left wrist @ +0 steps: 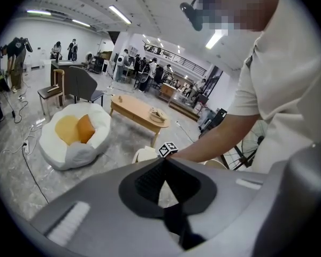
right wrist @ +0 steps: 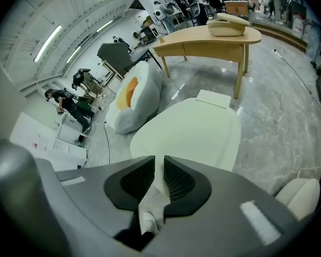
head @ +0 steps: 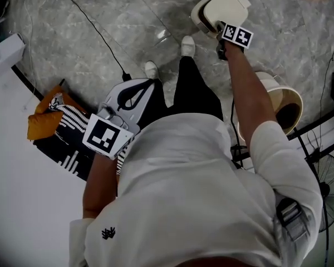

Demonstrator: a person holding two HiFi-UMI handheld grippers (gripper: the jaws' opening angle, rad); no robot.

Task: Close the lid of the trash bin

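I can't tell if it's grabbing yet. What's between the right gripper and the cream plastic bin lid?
Nothing: the right gripper view shows the right gripper pinching the edge of the cream plastic bin lid, no gap.

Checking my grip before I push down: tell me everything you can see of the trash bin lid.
The trash bin lid is cream, smooth and plastic-looking, a rounded slab with a raised rectangular tab at its far end. It lies broad side up, stretching away from the right claw. The jaws are closed to a narrow gap on the lid's near edge. Whether the lid is fully down cannot be told.
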